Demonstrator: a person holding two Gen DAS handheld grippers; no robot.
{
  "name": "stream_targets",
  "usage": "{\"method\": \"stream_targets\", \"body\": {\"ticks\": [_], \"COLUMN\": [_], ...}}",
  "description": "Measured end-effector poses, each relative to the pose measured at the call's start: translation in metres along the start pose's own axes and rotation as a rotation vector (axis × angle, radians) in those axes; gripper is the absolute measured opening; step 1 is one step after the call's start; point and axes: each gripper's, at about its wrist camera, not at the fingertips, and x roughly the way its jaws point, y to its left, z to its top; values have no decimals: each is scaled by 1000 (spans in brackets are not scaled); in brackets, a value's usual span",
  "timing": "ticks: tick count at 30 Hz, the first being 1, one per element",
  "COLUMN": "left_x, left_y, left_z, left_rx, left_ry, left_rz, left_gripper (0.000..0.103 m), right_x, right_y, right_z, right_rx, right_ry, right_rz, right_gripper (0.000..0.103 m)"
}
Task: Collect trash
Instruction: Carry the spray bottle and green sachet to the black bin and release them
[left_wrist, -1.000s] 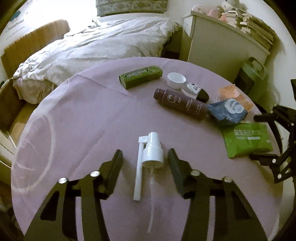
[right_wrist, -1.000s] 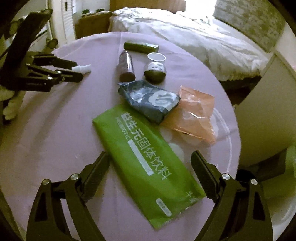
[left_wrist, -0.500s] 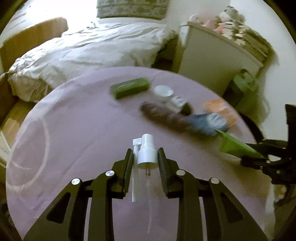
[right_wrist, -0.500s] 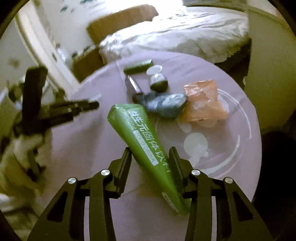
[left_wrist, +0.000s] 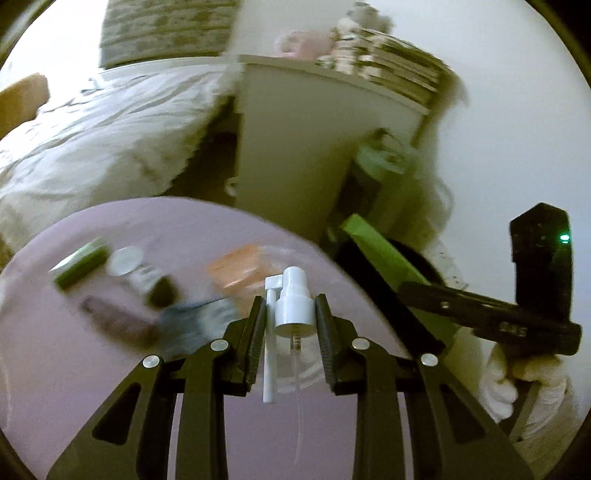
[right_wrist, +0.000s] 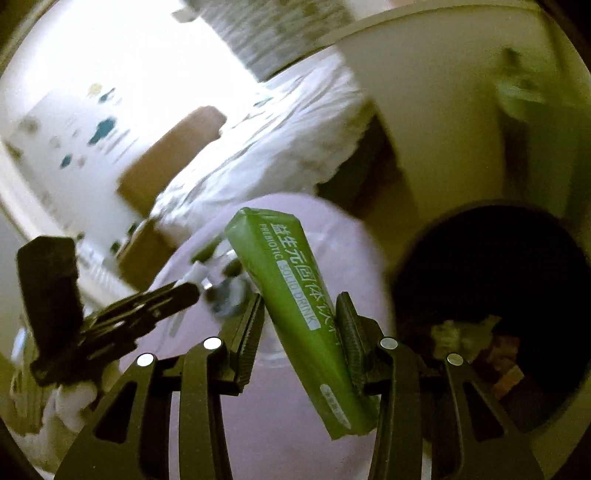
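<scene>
The left claw (left_wrist: 290, 317) is narrowed onto a white spray pump head (left_wrist: 294, 301), its two pads pressing the pump's sides, the thin nozzle arm and clear dip tube hanging down between them above the purple tabletop (left_wrist: 92, 369). The right claw (right_wrist: 300, 321) is clamped on a green drink pouch (right_wrist: 295, 306), which slants up and to the left out of the jaws, its printed face toward the camera. Both claws have just been closing, each with its piece of trash between the pads. To the right of the right claw gapes a dark round bin (right_wrist: 491, 280) with crumpled scraps (right_wrist: 476, 343) lying in its bottom; what they are is too blurred to tell. On the tabletop behind the left claw lie a green box (left_wrist: 81, 267), a white cap (left_wrist: 125, 260), a brown bottle (left_wrist: 114, 319), a dark blue pouch (left_wrist: 195, 321) and an orange wrapper (left_wrist: 236, 267), all smeared by motion. Beyond the tabletop stand a bed with white bedding (left_wrist: 103, 140) and a pale cabinet (left_wrist: 295, 140) stacked with books (left_wrist: 399, 74).
</scene>
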Motion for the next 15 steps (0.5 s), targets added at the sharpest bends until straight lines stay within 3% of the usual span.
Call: {"method": "stream_targets", "body": {"ticks": [8, 15], "left_x": [48, 77], "left_y": [-52, -75], "left_z": [14, 15], "left_rx": [69, 90], "left_ry": [62, 113], "left_rz": [-96, -142], "left_gripper": [28, 28], "right_x": [-16, -27], "right_y": [-58, -97], "right_z": [-5, -18], "right_rx": [120, 182], "right_ry": [-43, -53], "right_rz": [-106, -160], "right_gripper": [41, 41]}}
